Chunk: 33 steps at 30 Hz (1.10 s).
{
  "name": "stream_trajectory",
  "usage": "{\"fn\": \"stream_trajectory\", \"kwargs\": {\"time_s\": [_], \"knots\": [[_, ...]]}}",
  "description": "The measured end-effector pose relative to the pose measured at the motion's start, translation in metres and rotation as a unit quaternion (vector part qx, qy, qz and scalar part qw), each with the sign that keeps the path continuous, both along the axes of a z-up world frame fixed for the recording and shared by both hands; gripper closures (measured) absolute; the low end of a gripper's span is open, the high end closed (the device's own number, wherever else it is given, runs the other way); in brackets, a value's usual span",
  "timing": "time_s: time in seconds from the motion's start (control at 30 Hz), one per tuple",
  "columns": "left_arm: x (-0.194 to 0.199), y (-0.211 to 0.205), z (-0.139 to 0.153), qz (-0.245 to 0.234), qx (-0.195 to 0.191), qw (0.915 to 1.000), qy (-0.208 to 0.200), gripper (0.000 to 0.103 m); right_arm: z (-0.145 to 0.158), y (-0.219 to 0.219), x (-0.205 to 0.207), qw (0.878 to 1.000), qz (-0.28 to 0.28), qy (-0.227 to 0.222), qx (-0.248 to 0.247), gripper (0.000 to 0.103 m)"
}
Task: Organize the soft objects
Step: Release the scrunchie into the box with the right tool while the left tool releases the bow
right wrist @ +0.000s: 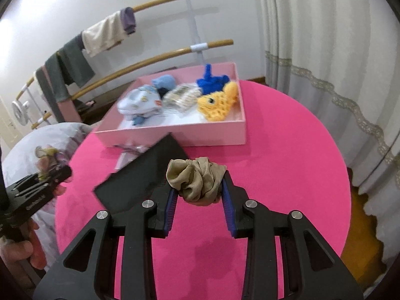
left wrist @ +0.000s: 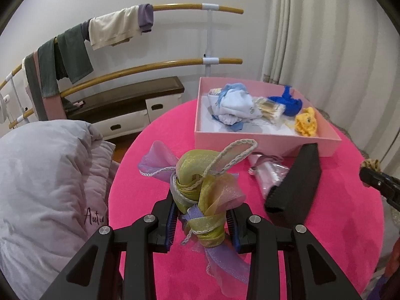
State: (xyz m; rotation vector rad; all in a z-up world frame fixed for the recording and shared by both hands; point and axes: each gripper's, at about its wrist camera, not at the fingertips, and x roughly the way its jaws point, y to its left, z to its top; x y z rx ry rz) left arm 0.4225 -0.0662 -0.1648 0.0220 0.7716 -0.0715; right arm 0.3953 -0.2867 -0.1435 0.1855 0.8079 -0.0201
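Observation:
My left gripper (left wrist: 202, 212) is shut on a yellow-green, pink and purple organza ribbon bow (left wrist: 200, 187) and holds it above the pink round table (left wrist: 337, 212). My right gripper (right wrist: 198, 187) is shut on a beige satin scrunchie (right wrist: 197, 178) above the same table (right wrist: 287, 162). The pink box (left wrist: 262, 141) stands at the table's far side and also shows in the right wrist view (right wrist: 175, 133). It holds white-blue cloths (left wrist: 235, 107), a blue knit toy (left wrist: 287, 101) and a yellow knit toy (right wrist: 217, 102).
A black flat pouch (left wrist: 295, 182) lies between the grippers and the box, over a clear plastic packet (left wrist: 267, 172). A grey cushion (left wrist: 45, 187) sits left of the table. A wooden rail with hung clothes (left wrist: 75, 42) and curtains (left wrist: 337, 37) stand behind.

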Motion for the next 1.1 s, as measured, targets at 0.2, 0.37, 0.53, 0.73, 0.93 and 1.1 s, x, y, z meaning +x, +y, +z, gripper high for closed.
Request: {"fn": "stream_trajectory", "kwargs": {"time_s": [0.2, 0.37, 0.53, 0.73, 0.93, 1.1], "knots": [[-0.033, -0.005, 0.026, -0.003, -0.004, 0.9998, -0.018, 0.072, 0.019, 0.021, -0.019, 0.999, 0.023, -0.023, 0.007, 0.073], [-0.064, -0.004, 0.045, -0.002, -0.008, 0.9994, -0.035, 0.072, 0.033, 0.036, -0.036, 0.999, 0.036, -0.041, 0.004, 0.073], [-0.094, -0.003, 0.061, -0.002, -0.011, 0.9987, -0.050, 0.072, 0.046, 0.046, -0.049, 0.997, 0.047, -0.057, 0.000, 0.073], [-0.112, -0.001, 0.072, -0.003, -0.014, 0.9982, -0.058, 0.072, 0.054, 0.054, -0.057, 0.997, 0.051, -0.065, -0.005, 0.073], [-0.114, -0.002, 0.075, -0.003, -0.016, 0.9982, -0.057, 0.072, 0.055, 0.055, -0.058, 0.996, 0.052, -0.066, -0.004, 0.073], [-0.098, 0.003, 0.076, -0.001, -0.019, 0.9984, -0.054, 0.072, 0.056, 0.054, -0.055, 0.996, 0.054, -0.066, -0.001, 0.073]]}}
